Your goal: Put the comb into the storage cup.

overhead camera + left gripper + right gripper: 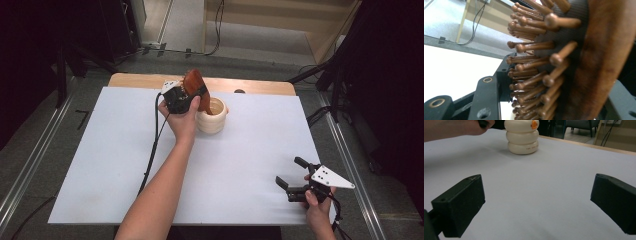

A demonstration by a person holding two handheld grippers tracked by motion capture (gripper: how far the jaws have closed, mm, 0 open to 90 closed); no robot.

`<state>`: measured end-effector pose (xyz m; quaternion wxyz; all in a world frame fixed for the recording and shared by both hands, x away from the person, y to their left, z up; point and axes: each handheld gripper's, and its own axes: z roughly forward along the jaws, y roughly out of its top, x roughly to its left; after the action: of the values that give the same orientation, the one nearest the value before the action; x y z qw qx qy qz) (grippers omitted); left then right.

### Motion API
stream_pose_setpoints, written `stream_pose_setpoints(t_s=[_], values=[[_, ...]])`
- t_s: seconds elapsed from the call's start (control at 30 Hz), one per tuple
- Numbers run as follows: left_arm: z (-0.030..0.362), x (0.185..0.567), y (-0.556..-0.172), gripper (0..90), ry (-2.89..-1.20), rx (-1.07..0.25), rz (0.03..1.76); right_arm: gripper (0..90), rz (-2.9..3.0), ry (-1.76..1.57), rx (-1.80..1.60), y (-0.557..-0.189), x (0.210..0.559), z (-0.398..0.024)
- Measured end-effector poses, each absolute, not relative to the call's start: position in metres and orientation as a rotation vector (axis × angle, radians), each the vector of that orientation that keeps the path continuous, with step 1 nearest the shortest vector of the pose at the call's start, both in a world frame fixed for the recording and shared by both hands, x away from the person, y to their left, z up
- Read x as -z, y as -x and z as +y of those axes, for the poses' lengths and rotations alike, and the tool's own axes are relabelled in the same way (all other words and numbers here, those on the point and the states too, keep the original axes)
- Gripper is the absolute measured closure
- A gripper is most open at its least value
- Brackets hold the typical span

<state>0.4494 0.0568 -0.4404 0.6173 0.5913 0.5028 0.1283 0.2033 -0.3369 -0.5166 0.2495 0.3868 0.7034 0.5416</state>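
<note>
A brown wooden hairbrush [196, 86] with peg bristles [536, 65] is held in my left gripper [186, 98], tilted, its lower end over the mouth of a cream ribbed cup [213, 116]. The left jaws are shut on the brush's head. The cup [522, 136] stands upright on the white table cover at the far middle and carries a small orange mark. My right gripper [292, 176] rests near the table's front right corner, open wide, with nothing between its jaws [541, 202].
A white sheet [100, 165] covers the table; a strip of bare wood [260, 86] shows along the far edge. The left gripper's cable [152, 150] trails across the sheet toward the front. Dark stands and floor rails flank the table.
</note>
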Motion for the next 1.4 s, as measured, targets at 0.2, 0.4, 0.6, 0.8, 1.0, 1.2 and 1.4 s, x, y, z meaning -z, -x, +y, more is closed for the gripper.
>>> stream_pose_setpoints(t_s=[0.2, 0.4, 0.6, 0.8, 1.0, 1.2, 1.4], values=[[0.057, 0.438, -0.450, 23.5, -1.453, -0.307, 1.089, 0.0, 1.917, -1.052, -1.471, -0.203, 0.517, -0.337], [0.056, 0.439, -0.449, 8.3, -1.534, -0.337, 1.071, 0.0, 1.918, -1.051, -1.468, -0.203, 0.517, -0.337], [0.054, 0.441, -0.448, 5.6, -1.595, -0.359, 1.058, 0.0, 1.920, -1.049, -1.467, -0.204, 0.517, -0.337], [0.056, 0.444, -0.447, 1.7, -1.611, -0.366, 1.064, 0.0, 1.921, -1.047, -1.467, -0.204, 0.517, -0.336], [0.056, 0.444, -0.444, 0.0, -1.628, -0.397, 1.058, 0.0, 1.922, -1.047, -1.467, -0.204, 0.517, -0.336], [0.060, 0.444, -0.439, 0.0, -1.625, -0.406, 1.033, 0.0, 1.923, -1.046, -1.467, -0.204, 0.517, -0.336], [0.064, 0.447, -0.436, 0.0, -1.639, -0.416, 1.021, 0.0, 1.923, -1.047, -1.465, -0.204, 0.517, -0.336]])
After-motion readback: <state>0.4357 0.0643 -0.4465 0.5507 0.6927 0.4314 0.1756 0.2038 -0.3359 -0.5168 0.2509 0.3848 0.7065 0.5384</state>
